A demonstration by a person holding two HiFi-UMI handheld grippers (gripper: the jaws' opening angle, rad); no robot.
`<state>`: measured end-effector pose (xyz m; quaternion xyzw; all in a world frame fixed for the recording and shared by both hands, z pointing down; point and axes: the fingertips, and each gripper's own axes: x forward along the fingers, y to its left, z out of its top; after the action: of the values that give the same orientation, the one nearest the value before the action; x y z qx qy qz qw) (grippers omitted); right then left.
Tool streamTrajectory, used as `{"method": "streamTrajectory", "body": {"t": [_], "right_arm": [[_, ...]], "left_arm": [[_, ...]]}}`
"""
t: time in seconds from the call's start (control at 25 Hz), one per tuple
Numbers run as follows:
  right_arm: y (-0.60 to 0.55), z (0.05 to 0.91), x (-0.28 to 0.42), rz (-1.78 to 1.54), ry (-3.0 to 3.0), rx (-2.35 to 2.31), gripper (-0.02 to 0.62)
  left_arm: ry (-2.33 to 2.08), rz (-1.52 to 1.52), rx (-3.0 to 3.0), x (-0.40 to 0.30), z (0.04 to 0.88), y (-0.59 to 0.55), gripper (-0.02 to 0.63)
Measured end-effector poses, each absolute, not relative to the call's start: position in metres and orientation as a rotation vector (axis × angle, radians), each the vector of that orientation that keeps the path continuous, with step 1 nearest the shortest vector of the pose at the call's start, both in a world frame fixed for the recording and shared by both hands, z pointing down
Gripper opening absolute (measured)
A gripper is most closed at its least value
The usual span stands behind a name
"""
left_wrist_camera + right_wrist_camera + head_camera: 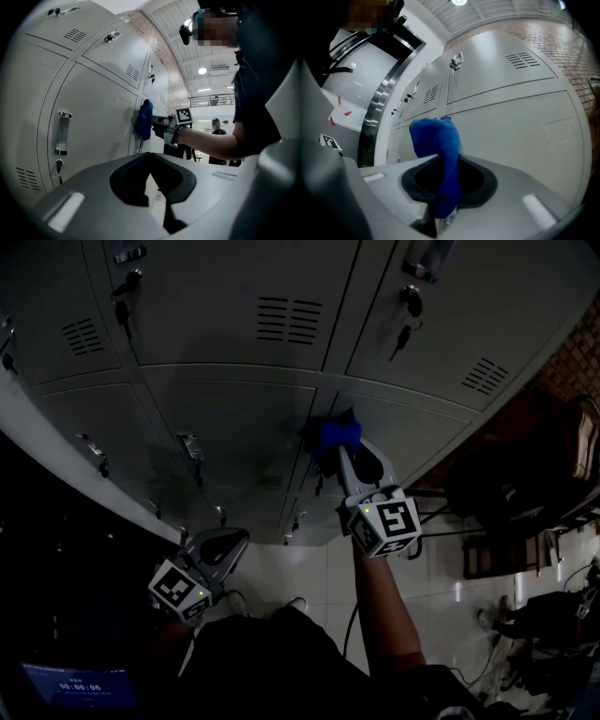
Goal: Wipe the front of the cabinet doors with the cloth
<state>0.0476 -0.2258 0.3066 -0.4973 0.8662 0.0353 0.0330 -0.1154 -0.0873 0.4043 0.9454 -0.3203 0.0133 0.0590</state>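
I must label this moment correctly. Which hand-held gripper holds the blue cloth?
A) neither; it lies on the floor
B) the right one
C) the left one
B: the blue cloth is clamped between the jaws of the right hand-held gripper; the left hand-held gripper holds nothing.

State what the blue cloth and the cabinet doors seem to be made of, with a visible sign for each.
The cloth looks like soft, matt terry or microfibre: fuzzy surface, limp folds. The cabinet doors look like pale grey painted sheet metal, slightly glossy: flat panels, punched vent slots.
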Motion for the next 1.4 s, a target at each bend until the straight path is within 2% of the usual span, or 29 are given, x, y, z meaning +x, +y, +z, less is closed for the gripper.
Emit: {"method": "streamTrajectory", "body": {"t": [0.16, 0.84, 1.16, 1.4], "right_arm": [[-0.225, 0.31, 0.07, 0.117, 2.659, -1.581, 0.069], [-0.217, 0.318, 0.273, 0.081, 2.33, -2.05, 0.069], [-0.209, 0.33, 0.308, 0.025, 2.235, -2.127, 0.069], [-0.185, 0.34, 0.286, 0.012, 2.264, -2.078, 0.069]], "left_arm": [[-0.988, 0.039, 2.858, -0.11, 0.404, -0.093, 0.002], [-0.86, 0.053, 2.909, -0.034, 0.411, -0.107, 0.001], [-0.84, 0.078, 2.896, -0.028, 0.42, -0.103, 0.002], [-0.803, 0.1, 2.902, -0.032, 0.421, -0.099, 0.0]]}}
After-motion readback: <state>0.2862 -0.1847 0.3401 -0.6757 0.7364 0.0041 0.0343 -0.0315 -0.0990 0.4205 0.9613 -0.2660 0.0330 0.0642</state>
